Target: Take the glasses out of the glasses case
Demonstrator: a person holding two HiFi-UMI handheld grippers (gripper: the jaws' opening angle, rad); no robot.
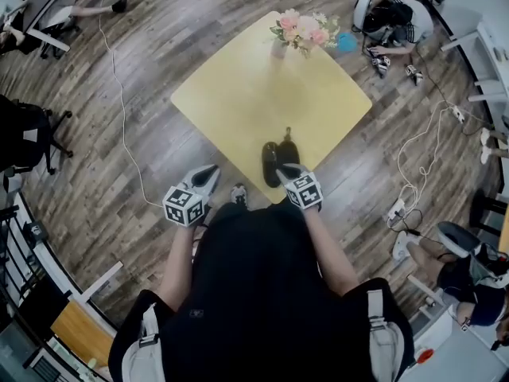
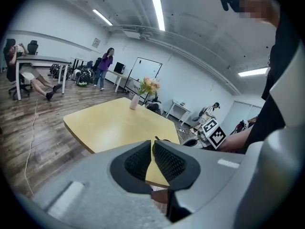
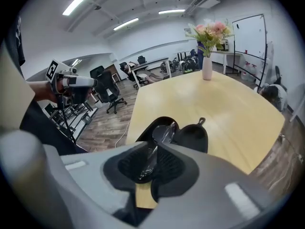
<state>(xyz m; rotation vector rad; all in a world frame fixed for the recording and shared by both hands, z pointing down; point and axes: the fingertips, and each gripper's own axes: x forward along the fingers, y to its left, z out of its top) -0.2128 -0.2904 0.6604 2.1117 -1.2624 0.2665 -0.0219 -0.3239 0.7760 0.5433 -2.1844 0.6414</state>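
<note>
The yellow table (image 1: pixel 238 94) offers open top across its middle and left side; a vase of flowers (image 1: pixel 296 32) blocks only the far corner, well apart from the open glasses case (image 1: pixel 270 159) at the near corner; the right gripper (image 1: pixel 285 168), closed on the glasses (image 3: pixel 160 136), fills the room above the case; the left gripper (image 1: pixel 211 172) hangs beside the table's near-left edge, over the floor.

Office, desks (image 2: pixel 45 59), swivel chairs (image 3: pixel 107 92) (whiteboard (image 2: pixel 147 70) too)

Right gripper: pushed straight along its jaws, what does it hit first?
Likely the open glasses case just ahead on the table; the right gripper is shut on the glasses right by it. Depth is unclear.
</note>
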